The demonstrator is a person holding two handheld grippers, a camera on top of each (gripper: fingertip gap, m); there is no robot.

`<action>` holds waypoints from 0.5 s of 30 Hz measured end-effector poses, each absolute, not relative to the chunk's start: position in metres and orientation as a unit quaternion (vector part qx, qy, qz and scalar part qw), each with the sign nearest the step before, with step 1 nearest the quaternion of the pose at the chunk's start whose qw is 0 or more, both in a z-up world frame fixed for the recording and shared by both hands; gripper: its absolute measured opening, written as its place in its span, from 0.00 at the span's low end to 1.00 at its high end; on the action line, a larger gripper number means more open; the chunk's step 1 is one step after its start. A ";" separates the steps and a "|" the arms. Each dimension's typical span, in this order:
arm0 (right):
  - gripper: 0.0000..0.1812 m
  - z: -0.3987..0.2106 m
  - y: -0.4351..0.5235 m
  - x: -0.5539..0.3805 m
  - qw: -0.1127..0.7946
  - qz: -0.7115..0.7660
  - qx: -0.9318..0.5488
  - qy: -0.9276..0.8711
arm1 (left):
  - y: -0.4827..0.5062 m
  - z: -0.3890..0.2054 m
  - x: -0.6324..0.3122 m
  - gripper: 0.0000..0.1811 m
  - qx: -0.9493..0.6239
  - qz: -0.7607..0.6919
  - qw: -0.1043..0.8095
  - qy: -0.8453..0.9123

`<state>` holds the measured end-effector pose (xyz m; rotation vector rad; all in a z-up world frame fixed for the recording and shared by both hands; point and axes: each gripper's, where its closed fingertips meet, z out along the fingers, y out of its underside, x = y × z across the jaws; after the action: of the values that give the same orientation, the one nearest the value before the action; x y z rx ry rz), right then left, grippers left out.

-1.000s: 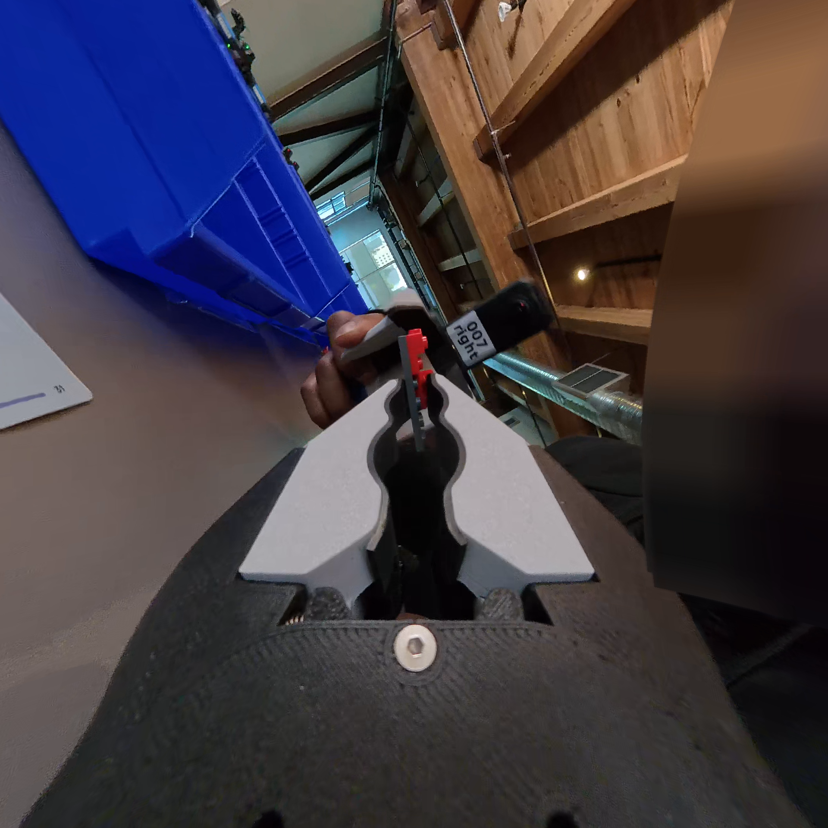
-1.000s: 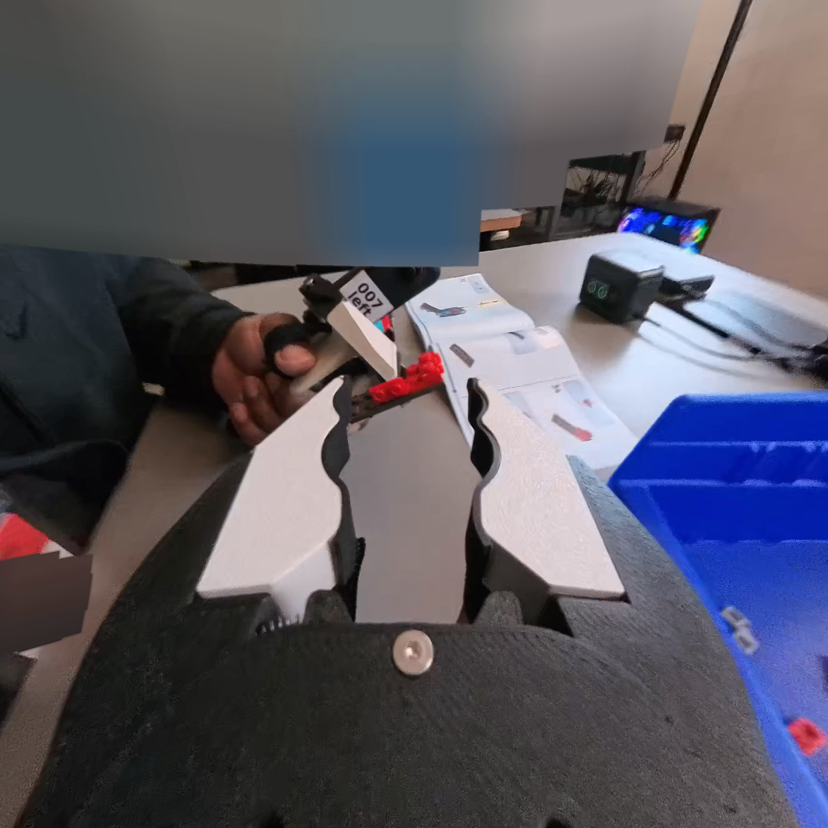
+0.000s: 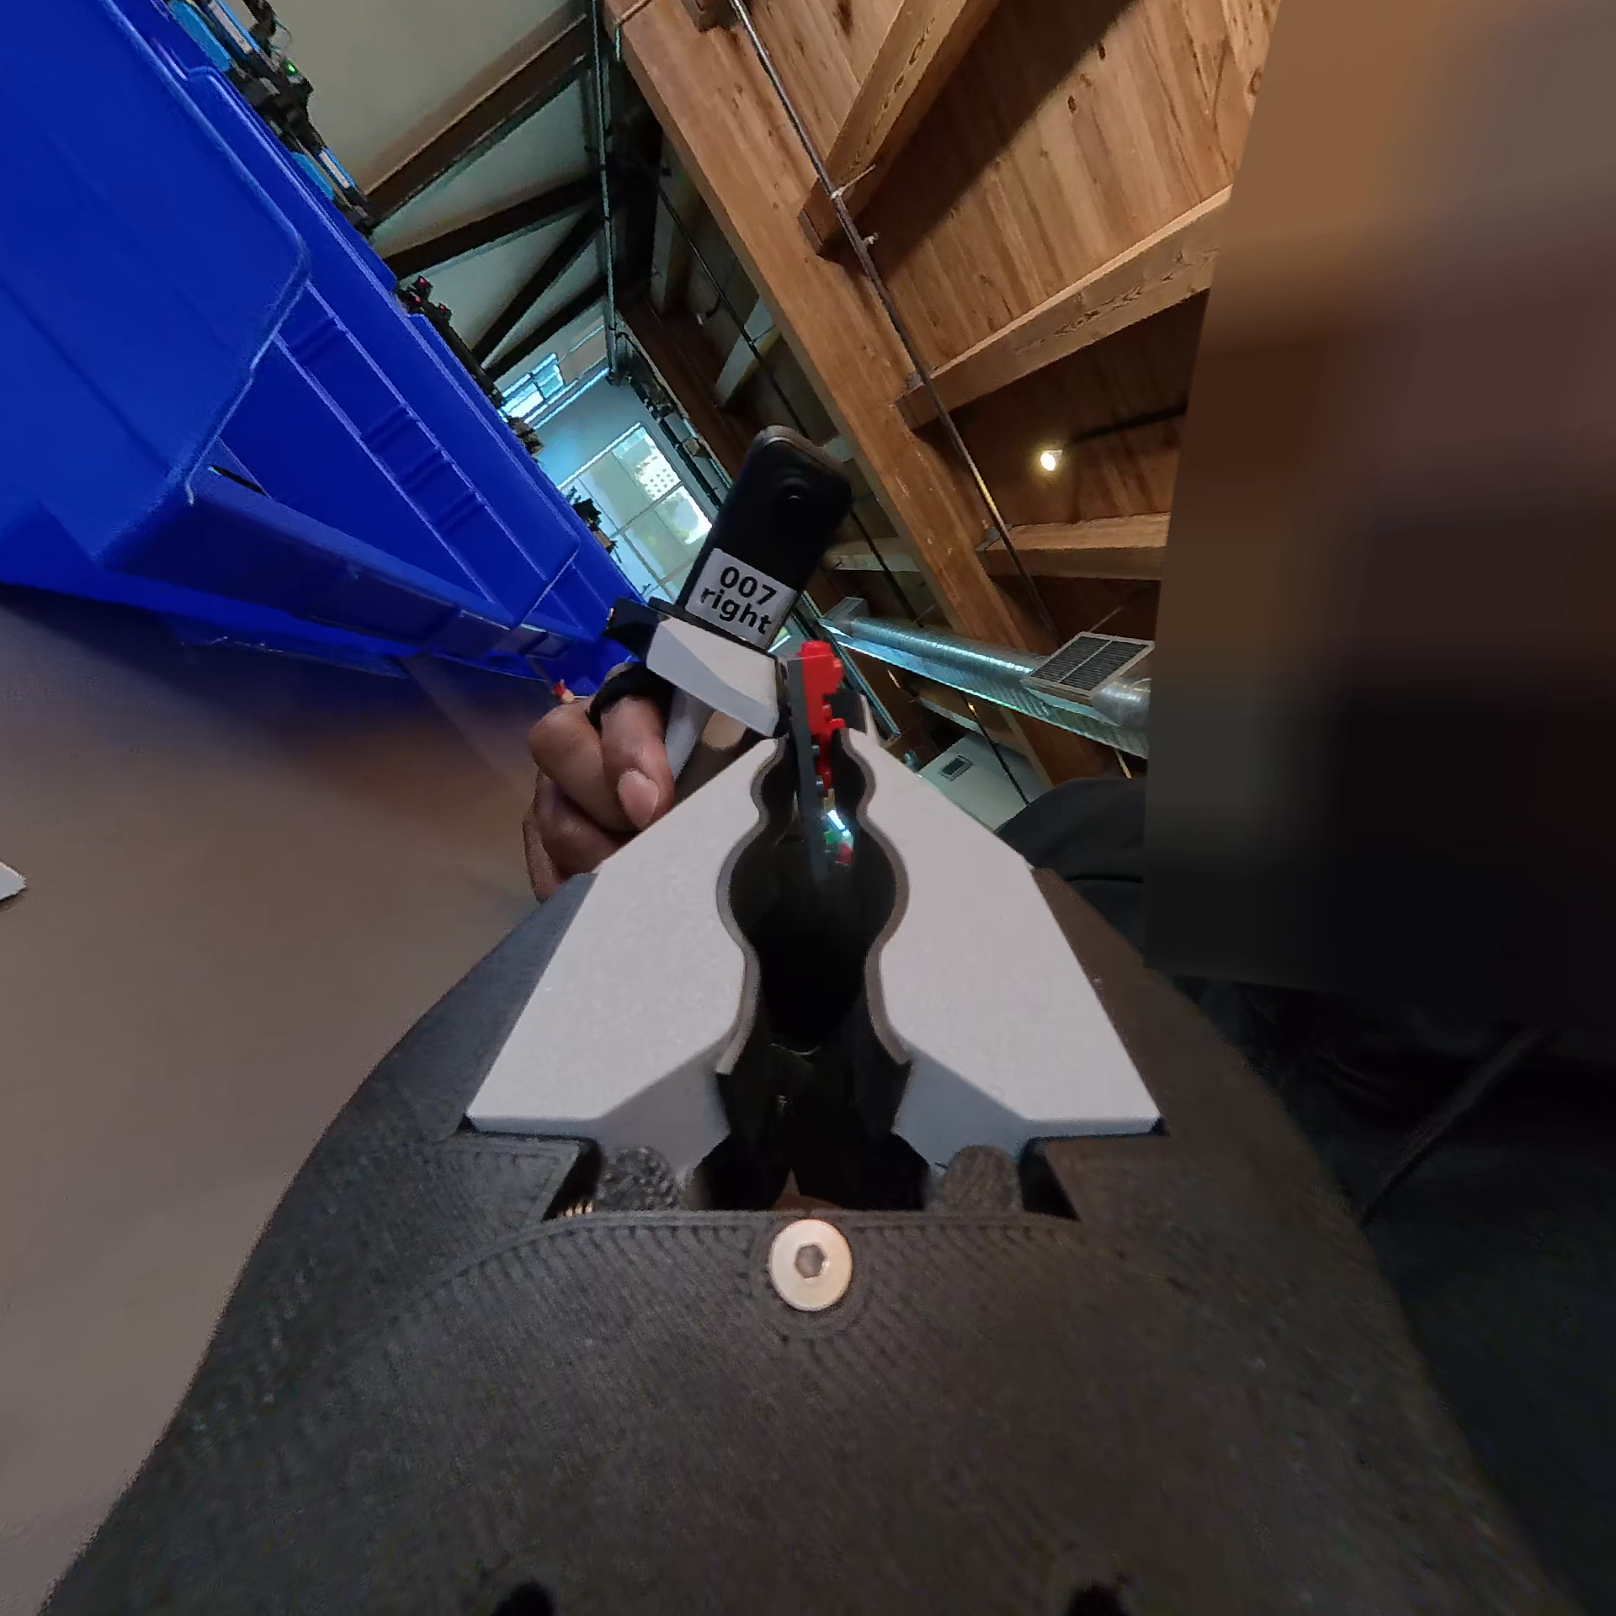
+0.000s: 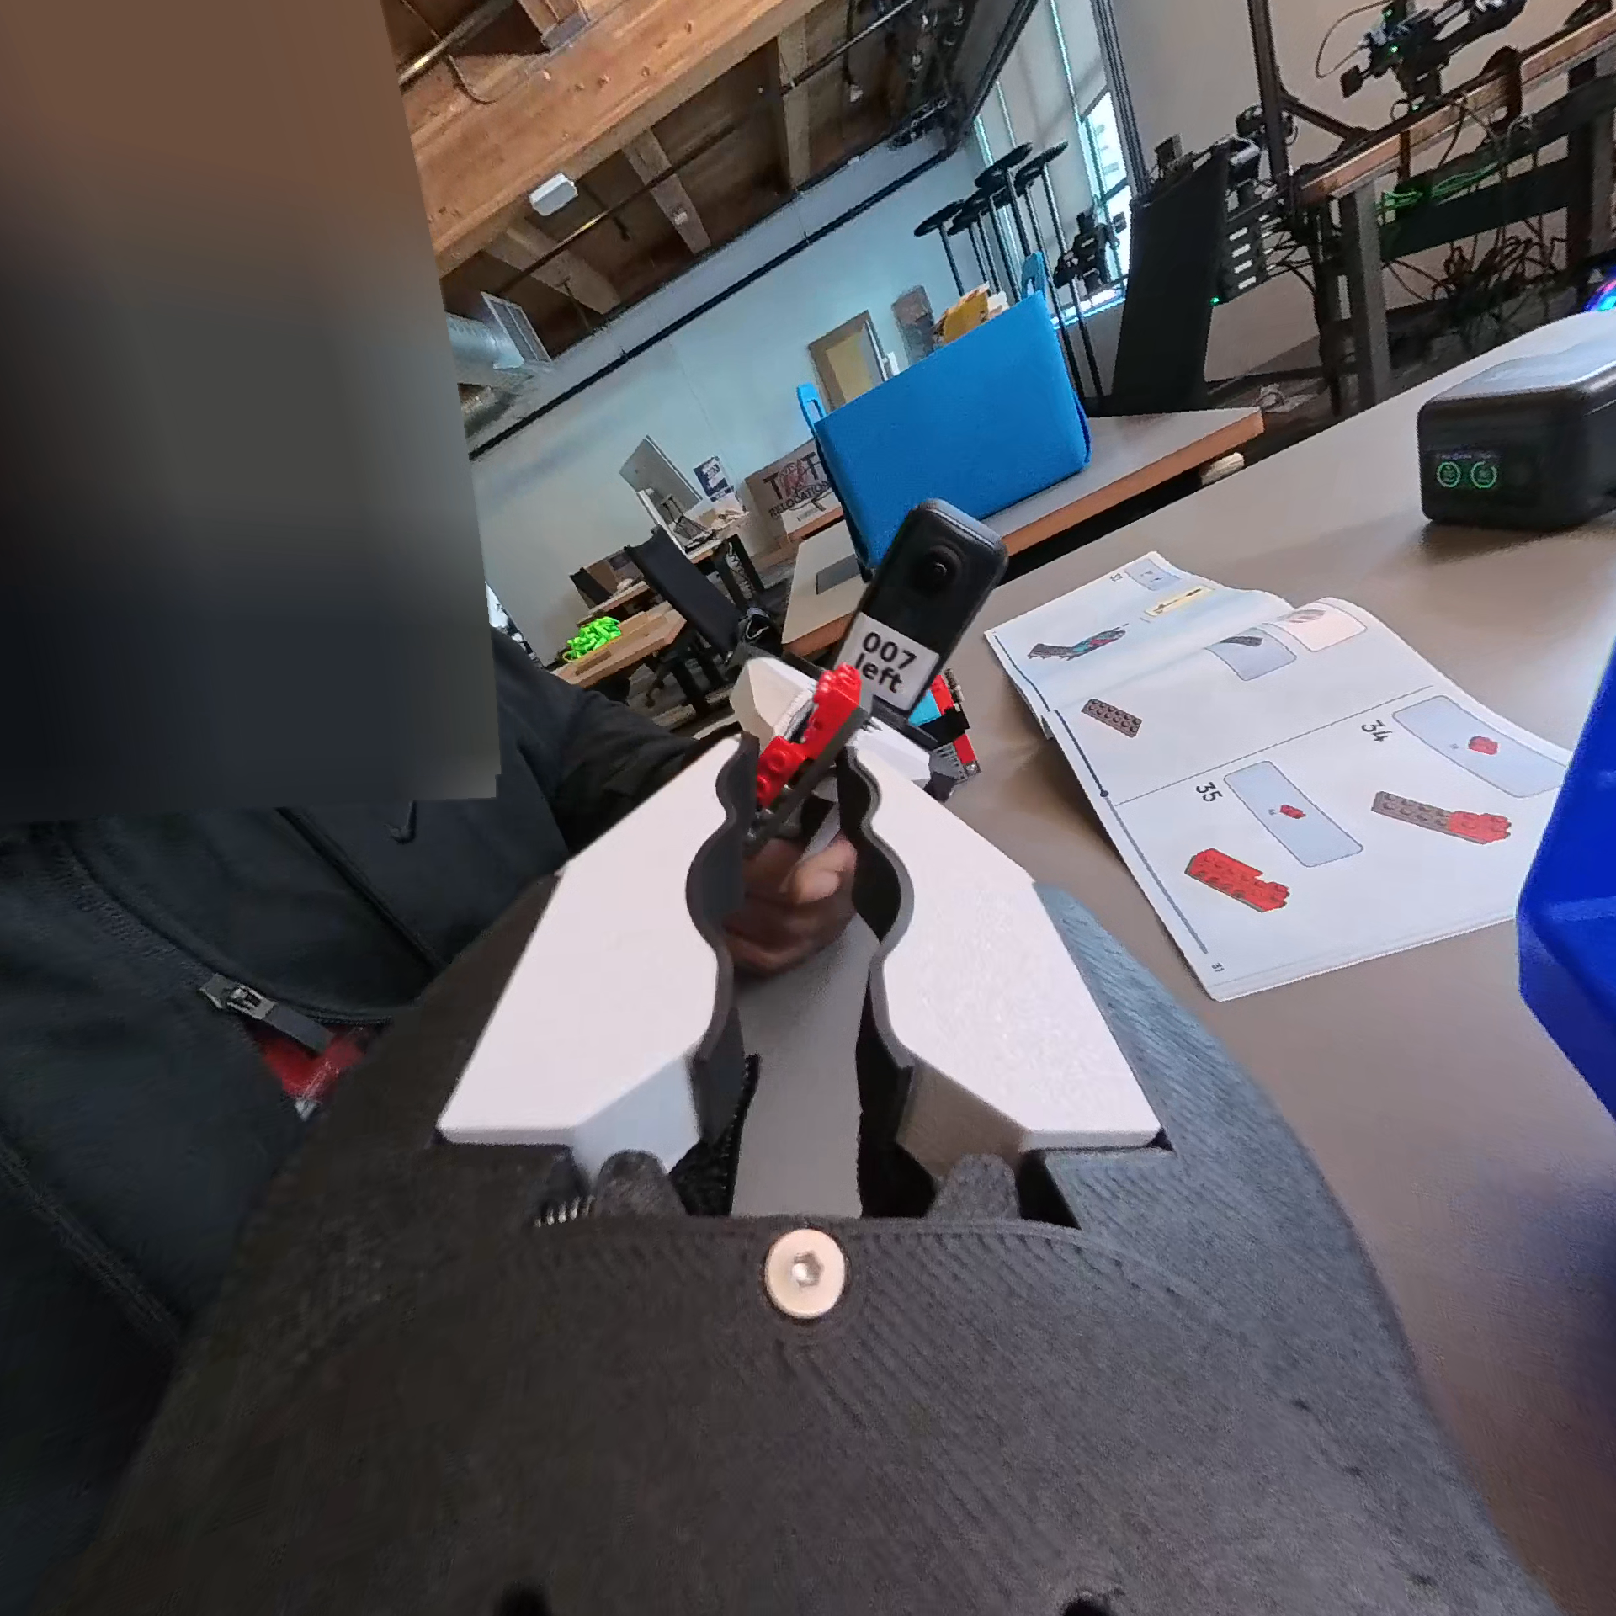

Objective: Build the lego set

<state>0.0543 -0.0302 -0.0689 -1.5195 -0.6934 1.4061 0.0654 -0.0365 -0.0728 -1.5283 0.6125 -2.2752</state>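
A small lego assembly (image 3: 818,691), red bricks on a dark grey plate, is held edge-on between the tips of my left gripper (image 3: 809,752), which is shut on it. My right gripper (image 4: 791,765) faces it from the other side, and its tips have closed in around the same assembly (image 4: 804,734), pressing across the red bricks and the plate. In the left wrist view the right gripper (image 3: 791,700) shows just beyond the assembly, held by a hand (image 3: 595,787). Both grippers are raised above the table.
A blue bin (image 3: 219,393) stands on the grey table (image 4: 1312,1224), its corner at the right (image 4: 1574,874). An open instruction booklet (image 4: 1268,769) lies beyond, with a black device (image 4: 1521,455) farther back. A small blue, red and black build (image 4: 949,726) sits behind the left gripper. Both grippers' tips are close together, under 4 cm apart. About 35 centimeters separates my right fingertips from the black device (image 4: 1521,455).
My right gripper was open and apart from the assembly; it has moved in and closed its fingers on it. Both grippers have tilted upward.
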 end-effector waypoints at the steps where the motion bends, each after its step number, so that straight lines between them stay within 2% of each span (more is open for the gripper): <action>1: 0.10 -0.069 -0.031 0.054 0.460 0.576 -0.616 -0.280 | -0.037 -0.072 0.065 0.04 -0.535 -0.801 0.161 0.214; 10: 0.09 -0.065 -0.036 0.052 0.448 0.603 -0.600 -0.275 | -0.042 -0.069 0.064 0.05 -0.509 -0.830 0.108 0.200; 15: 0.09 -0.066 -0.034 0.053 0.448 0.599 -0.606 -0.271 | -0.041 -0.069 0.064 0.05 -0.513 -0.826 0.118 0.200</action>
<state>0.0530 -0.0337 -0.0660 -1.4989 -0.6696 1.4830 0.0642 -0.0405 -0.0694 -1.5012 0.5837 -2.4178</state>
